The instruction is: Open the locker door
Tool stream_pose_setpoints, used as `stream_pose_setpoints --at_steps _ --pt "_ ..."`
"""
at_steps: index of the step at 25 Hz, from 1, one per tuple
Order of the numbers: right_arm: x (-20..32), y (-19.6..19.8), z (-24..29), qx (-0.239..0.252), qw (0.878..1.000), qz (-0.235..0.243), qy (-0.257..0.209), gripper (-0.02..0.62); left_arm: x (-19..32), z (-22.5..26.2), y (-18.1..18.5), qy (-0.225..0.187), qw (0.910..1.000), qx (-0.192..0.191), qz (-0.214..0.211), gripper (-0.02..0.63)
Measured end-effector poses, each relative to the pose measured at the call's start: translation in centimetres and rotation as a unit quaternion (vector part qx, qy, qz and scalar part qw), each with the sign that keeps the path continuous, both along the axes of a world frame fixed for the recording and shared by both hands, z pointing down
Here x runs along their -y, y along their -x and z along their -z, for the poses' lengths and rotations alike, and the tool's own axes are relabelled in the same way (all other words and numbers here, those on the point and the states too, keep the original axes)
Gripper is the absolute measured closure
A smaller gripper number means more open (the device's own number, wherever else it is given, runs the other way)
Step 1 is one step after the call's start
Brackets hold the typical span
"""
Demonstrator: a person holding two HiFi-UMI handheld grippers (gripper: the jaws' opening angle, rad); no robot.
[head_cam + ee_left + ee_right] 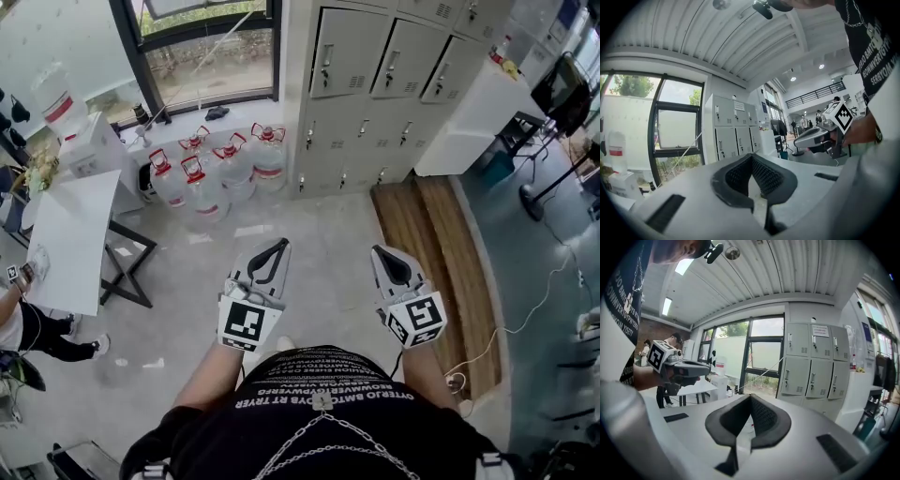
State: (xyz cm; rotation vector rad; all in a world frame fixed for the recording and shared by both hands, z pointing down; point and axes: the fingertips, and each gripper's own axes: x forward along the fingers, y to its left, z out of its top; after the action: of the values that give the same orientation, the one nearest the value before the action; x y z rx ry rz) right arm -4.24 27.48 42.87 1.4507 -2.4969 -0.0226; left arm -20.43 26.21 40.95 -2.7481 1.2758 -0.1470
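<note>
L gripper (280,246): jaws closed tip to tip, nothing btwn them. It's held low in front of the person's body, pointing fwd. R gripper (381,253): same, jaws shut & empty. It sits near the L one, side by side w/ a gap btwn. Each has a marker cube at the back w/ a black-and-white square code, no letters.

Lockers (394,84): grey bank against the far wall, ahead & a bit to the right of both grippers. They're well apart from the grippers, w/ bare floor (309,234) btwn. All doors in view are shut, each w/ a small handle & vent slots. In the L gripper view the bank sits left of centre, above the jaws. In the R gripper view it's right of centre.

Writing, left to right:
- Table (66,234): white top at far left, no text seen.
- Dispenser (89,150): white, carries a bottle w/ a red band label, print too small to read.
- Jugs (211,169): on the floor below the window (206,56), just left of the lockers. Red caps & handles, no legible text.
- Shirt (328,375): black w/ rows of white block lettering, upside down in the head view; can't read it reliably.
- Paper sheet (819,330): on an upper locker door, text too small.
</note>
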Motion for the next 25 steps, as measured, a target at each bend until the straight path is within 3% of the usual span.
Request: stream_pose_setpoints --at_steps 4,7,11,15,25 --pt "1.3 -1.7 -0.7 0.007 1.0 -0.024 0.014 0.6 2.5 -0.7 1.0 0.014 0.9996 -0.012 0.023 0.612" --pt "2.3 -2.7 -1.0 0.015 0.999 -0.037 0.017 0.6 4.3 -0.8 0.9 0.021 0.9996 -0.01 0.017 0.612" --pt "3.6 -4.6 -1.0 0.021 0.999 -0.043 0.014 0.6 5.6 -0.3 -0.9 0.003 1.0 0.001 0.002 0.612" --pt "6.4 -5.9 -1.6 0.026 0.999 -0.034 0.013 0.6 8.3 -0.2 -1.4 -0.003 0.9997 -0.005 0.022 0.612" --pt "16.2 -11.4 -3.4 0.05 0.998 -0.022 0.032 0.6 16.4 -1.6 -7.2 0.019 0.9996 0.01 0.018 0.612"
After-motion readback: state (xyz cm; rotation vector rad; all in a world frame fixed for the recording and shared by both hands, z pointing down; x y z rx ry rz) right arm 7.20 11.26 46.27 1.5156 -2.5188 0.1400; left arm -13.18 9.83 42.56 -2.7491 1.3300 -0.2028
